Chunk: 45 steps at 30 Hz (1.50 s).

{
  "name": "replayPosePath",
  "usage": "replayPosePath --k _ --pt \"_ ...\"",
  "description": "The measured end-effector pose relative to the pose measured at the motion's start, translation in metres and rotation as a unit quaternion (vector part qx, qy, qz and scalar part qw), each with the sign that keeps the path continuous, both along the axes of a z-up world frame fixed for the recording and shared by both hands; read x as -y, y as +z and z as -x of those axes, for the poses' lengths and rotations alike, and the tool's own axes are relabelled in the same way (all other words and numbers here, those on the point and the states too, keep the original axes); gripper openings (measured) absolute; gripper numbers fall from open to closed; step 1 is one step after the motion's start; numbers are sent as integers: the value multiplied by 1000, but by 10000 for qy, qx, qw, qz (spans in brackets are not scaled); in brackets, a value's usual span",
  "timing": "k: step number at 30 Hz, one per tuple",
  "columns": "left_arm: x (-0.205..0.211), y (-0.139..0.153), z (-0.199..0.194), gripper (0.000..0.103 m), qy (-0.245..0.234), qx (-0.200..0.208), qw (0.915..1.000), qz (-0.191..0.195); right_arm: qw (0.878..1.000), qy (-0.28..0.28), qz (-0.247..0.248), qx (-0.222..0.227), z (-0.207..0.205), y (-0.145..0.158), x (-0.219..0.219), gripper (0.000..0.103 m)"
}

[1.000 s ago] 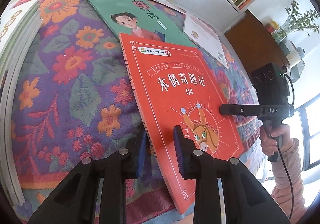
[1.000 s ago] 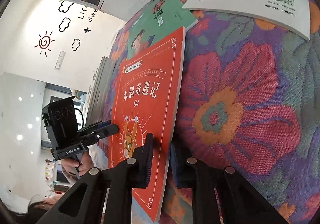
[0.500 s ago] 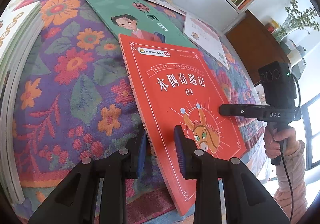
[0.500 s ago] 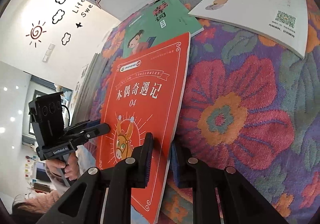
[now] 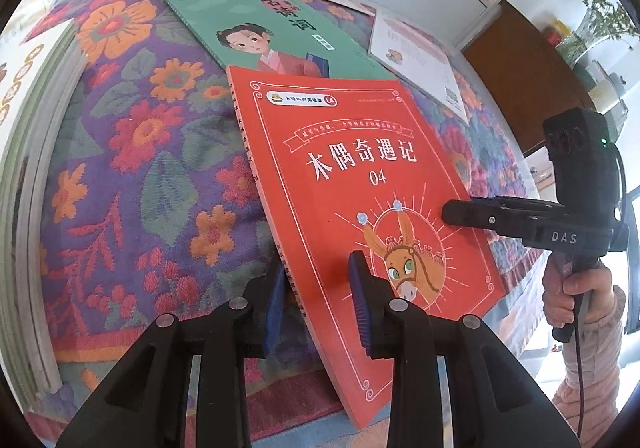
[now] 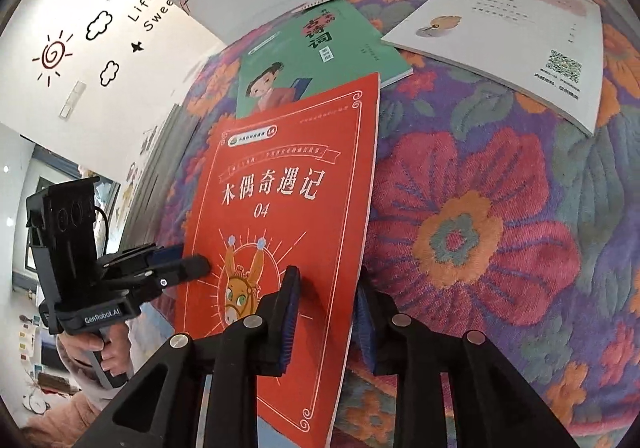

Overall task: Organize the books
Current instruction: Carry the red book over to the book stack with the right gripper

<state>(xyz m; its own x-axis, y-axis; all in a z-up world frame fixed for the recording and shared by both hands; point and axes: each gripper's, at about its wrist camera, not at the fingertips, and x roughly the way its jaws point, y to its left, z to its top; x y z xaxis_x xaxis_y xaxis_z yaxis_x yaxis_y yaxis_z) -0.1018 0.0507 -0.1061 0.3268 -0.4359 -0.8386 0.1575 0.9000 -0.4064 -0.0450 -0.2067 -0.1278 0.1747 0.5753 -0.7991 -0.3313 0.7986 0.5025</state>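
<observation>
The right gripper [image 6: 326, 312] has just been opening; the red book [image 5: 360, 183] sits between its fingers, but the grip looks loose now. The left gripper [image 5: 316, 308] holds the spine edge of the book firmly, fingers narrow. So the book, lifted at its near end over the flowered cloth [image 5: 132, 151], seems to pass to the left hand. Its far edge covers part of the green book [image 5: 280, 31]; what lies under it I cannot see.
</observation>
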Motion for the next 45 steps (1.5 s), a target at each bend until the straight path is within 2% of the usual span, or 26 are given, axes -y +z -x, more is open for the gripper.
replayPosePath --k 5,13,24,34,45 --pt "-3 -1 -1 27 10 -91 9999 45 10000 92 1 31 8 4 2 23" --pt "-6 -1 4 27 -7 -113 9999 69 9985 350 323 264 21 13 -8 23" --pt "2 9 13 27 -35 5 9993 -371 9954 444 648 556 33 22 -18 23" --pt "5 19 18 27 -57 120 9988 -468 9948 381 774 533 36 22 -21 23" --pt "-2 41 23 27 -57 363 9985 -405 9924 388 755 895 44 60 -23 23"
